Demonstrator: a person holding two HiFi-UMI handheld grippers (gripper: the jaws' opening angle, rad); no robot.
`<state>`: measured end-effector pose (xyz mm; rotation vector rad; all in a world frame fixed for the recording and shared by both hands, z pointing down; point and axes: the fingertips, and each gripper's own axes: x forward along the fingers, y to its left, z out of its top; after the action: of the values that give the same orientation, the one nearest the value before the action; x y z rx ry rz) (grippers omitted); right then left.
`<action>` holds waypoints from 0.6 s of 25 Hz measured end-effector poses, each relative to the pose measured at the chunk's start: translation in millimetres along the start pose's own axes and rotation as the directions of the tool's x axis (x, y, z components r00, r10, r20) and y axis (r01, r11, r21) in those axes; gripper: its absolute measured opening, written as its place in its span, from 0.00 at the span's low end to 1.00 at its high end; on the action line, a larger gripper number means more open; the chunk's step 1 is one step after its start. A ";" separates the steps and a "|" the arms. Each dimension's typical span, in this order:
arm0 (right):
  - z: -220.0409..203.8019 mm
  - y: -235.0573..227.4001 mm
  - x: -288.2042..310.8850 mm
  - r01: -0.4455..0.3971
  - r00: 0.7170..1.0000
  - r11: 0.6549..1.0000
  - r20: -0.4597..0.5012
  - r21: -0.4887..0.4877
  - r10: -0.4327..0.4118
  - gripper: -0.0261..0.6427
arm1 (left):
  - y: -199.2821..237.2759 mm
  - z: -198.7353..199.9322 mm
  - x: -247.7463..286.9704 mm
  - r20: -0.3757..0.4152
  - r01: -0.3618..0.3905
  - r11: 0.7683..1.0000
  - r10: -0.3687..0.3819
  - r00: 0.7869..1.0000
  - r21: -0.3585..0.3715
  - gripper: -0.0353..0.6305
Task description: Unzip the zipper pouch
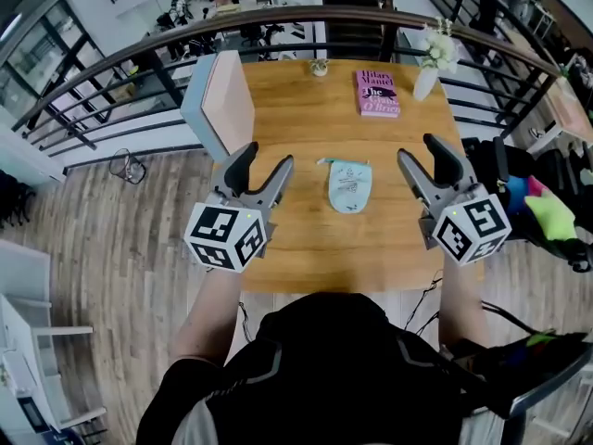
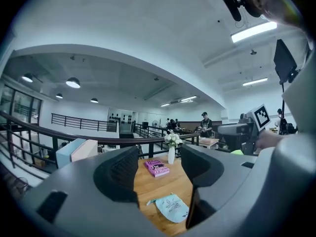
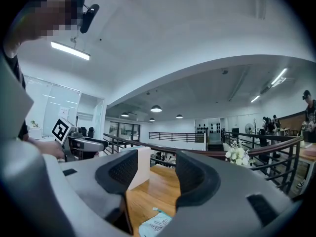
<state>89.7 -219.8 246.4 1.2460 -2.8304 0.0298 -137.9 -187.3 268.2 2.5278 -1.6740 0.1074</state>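
Observation:
A pale blue zipper pouch (image 1: 349, 184) lies flat in the middle of the wooden table (image 1: 306, 119), its zipper end toward the far left. It also shows low between the jaws as the pouch (image 2: 172, 207) in the left gripper view and as the pouch (image 3: 155, 226) in the right gripper view. My left gripper (image 1: 262, 166) hovers to the pouch's left, open and empty. My right gripper (image 1: 422, 158) hovers to its right, also open and empty. Neither touches the pouch.
A pink book (image 1: 376, 92) lies at the table's far side, beside a white vase of flowers (image 1: 432, 61). A white and blue box (image 1: 216, 102) stands at the table's left edge. A small object (image 1: 319, 67) sits at the far edge. A dark railing (image 1: 278, 21) runs behind.

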 end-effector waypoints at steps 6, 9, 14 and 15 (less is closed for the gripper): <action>-16.5 -44.3 17.4 -0.032 0.999 0.999 -0.012 0.030 0.032 0.40 | -12.8 -10.4 42.9 -0.044 -0.004 0.999 0.003 0.999 -0.034 0.48; -32.3 -61.8 27.4 -0.058 0.997 0.997 -0.042 0.060 0.060 0.40 | -17.8 -18.3 63.2 -0.081 -0.003 0.999 -0.001 0.997 -0.040 0.48; -62.3 -97.9 46.0 -0.088 0.992 0.991 -0.085 0.098 0.096 0.40 | -19.0 -31.8 99.2 -0.118 -0.028 0.999 0.023 0.993 -0.043 0.48; -71.6 -103.9 50.7 -0.089 0.990 0.990 -0.100 0.109 0.100 0.40 | -17.2 -37.1 104.5 -0.127 -0.041 0.998 0.035 0.991 -0.041 0.48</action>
<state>134.9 -324.7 320.4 1.0912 -2.8260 0.2432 -81.3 -271.3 316.5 2.4038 -1.6584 0.2259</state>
